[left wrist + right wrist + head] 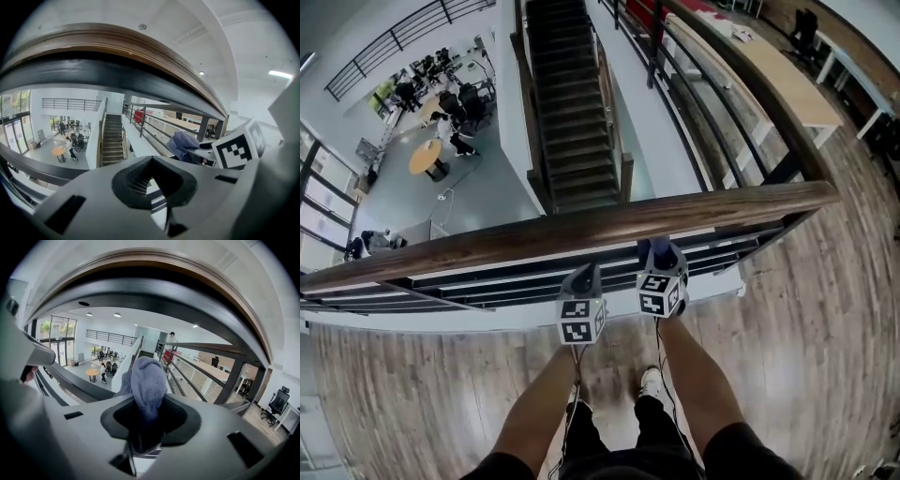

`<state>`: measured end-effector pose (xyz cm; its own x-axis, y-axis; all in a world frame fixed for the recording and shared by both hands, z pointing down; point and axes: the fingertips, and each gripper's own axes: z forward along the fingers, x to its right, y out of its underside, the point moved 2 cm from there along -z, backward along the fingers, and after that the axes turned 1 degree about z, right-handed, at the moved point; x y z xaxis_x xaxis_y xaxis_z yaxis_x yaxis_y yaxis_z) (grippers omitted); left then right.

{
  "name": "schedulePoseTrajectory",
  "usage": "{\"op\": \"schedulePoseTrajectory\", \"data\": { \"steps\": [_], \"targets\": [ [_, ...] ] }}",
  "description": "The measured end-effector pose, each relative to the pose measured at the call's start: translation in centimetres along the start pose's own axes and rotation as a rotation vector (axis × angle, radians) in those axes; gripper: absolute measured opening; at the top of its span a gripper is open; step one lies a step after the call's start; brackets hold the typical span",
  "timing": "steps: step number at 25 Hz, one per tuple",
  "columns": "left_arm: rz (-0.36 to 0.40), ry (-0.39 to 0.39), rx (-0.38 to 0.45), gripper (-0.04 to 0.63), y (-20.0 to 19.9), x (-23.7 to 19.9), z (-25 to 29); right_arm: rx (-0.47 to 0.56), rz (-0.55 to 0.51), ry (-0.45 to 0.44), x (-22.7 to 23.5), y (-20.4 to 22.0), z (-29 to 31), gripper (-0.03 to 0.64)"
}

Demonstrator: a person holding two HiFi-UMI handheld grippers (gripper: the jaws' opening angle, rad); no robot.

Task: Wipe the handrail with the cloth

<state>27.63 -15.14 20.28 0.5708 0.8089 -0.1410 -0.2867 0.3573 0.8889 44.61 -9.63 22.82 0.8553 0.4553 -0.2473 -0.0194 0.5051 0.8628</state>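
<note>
The wooden handrail [581,230] crosses the head view from lower left to upper right, and it arches overhead in the left gripper view [117,42] and the right gripper view [154,261]. My right gripper [659,253] is shut on a blue-grey cloth [147,380], which stands up from the jaws just below the rail. That cloth [185,143] also shows in the left gripper view beside the right gripper's marker cube [236,147]. My left gripper [581,277] hangs to the left of the right one, under the rail, jaws closed with nothing in them [152,180].
Black metal bars [487,277] run below the handrail. Beyond it is an open drop to a lower floor with a staircase [572,112], a round table [425,157] and people. I stand on wood flooring [806,356]; my shoes [652,384] are near the railing.
</note>
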Motion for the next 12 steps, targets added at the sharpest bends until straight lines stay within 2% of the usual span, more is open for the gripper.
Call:
{"op": "schedulePoseTrajectory", "data": {
  "steps": [5, 12],
  "targets": [
    [0.053, 0.077, -0.002, 0.003, -0.9, 5.8, 3.3, -0.02, 0.007, 0.034, 6.9, 1.6, 0.7, 0.112],
    [0.093, 0.106, -0.021, 0.003, -1.0, 11.6, 7.8, -0.028, 0.024, 0.094, 16.7, 4.2, 2.1, 0.112]
  ]
}}
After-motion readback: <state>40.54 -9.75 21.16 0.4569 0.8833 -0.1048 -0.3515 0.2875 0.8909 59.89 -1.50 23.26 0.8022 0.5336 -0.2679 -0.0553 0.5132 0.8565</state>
